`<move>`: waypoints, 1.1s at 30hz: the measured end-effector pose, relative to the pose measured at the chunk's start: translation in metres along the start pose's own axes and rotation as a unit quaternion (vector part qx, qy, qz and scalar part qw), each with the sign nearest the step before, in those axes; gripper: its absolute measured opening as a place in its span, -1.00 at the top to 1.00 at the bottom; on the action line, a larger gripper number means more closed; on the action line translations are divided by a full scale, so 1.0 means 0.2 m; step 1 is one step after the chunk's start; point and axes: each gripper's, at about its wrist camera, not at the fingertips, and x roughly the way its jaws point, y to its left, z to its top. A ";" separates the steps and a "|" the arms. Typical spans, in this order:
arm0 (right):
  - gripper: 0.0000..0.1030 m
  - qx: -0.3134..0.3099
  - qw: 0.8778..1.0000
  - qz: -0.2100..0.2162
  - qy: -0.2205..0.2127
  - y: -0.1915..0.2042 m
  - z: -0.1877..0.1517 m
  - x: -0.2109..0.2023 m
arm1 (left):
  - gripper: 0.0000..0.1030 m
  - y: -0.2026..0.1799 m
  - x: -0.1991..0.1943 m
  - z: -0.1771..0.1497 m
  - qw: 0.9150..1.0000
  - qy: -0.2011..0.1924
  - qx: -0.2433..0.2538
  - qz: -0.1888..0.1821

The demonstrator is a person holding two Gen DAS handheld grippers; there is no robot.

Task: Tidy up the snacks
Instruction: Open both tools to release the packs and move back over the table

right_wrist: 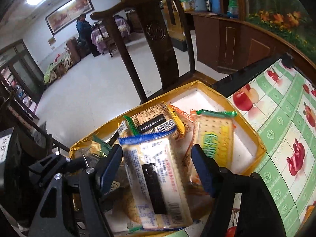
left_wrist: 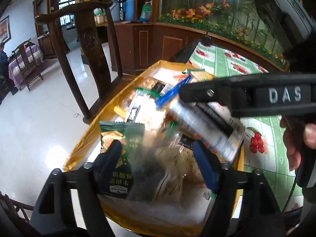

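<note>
A gold-rimmed box [left_wrist: 83,144] with a white liner holds several cracker packets. In the left wrist view my left gripper [left_wrist: 158,158] is open over the box's near end, a green cracker packet [left_wrist: 118,148] by its left finger. My right gripper [left_wrist: 197,94] reaches in from the right, with a blue-topped cracker packet [left_wrist: 205,126] under it, blurred. In the right wrist view the right gripper [right_wrist: 158,164] is open, its fingers either side of that blue-topped packet [right_wrist: 158,181] lying in the box [right_wrist: 246,122]. A yellow-green packet [right_wrist: 215,136] lies to the right.
The box sits at the edge of a table with a green apple-print cloth [right_wrist: 286,138]. A dark wooden chair [right_wrist: 156,39] stands just beyond the box. A wooden cabinet with a flower mural [left_wrist: 197,19] is behind the table.
</note>
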 end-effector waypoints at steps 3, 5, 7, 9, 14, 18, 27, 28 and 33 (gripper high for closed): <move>-0.41 0.010 1.000 -0.005 -0.011 -0.03 -0.04 -0.05 | -0.58 -0.02 -0.03 0.00 1.000 -0.010 0.006 0.011; -0.41 0.020 1.000 -0.005 -0.022 -0.05 -0.07 -0.09 | -0.59 -0.03 -0.04 0.00 1.000 -0.016 0.010 0.014; -0.44 0.028 0.999 -0.008 -0.034 -0.07 -0.11 -0.14 | -0.59 -0.04 -0.06 0.00 1.000 -0.022 0.010 0.016; -0.52 0.033 0.998 -0.018 -0.043 -0.08 -0.13 -0.18 | -0.60 -0.07 -0.07 0.01 0.999 -0.027 0.011 0.015; -0.53 0.045 0.997 -0.032 -0.055 -0.13 -0.20 -0.26 | -0.65 -0.14 -0.09 0.02 0.999 -0.038 0.024 0.015; -0.53 0.060 0.996 -0.047 -0.056 -0.18 -0.25 -0.28 | -0.66 -0.21 -0.10 0.04 0.998 -0.047 0.039 0.011; -0.55 0.109 0.987 -0.088 -0.079 -0.30 -0.39 -0.41 | -0.67 -0.41 -0.08 0.07 0.997 -0.049 0.064 -0.013; -0.55 0.114 0.986 -0.094 -0.081 -0.32 -0.40 -0.42 | -0.67 -0.43 -0.08 0.07 0.997 -0.048 0.066 -0.015; -0.58 0.140 0.980 -0.110 -0.085 -0.40 -0.50 -0.48 | -0.67 -0.56 -0.06 0.07 0.995 -0.044 0.086 -0.030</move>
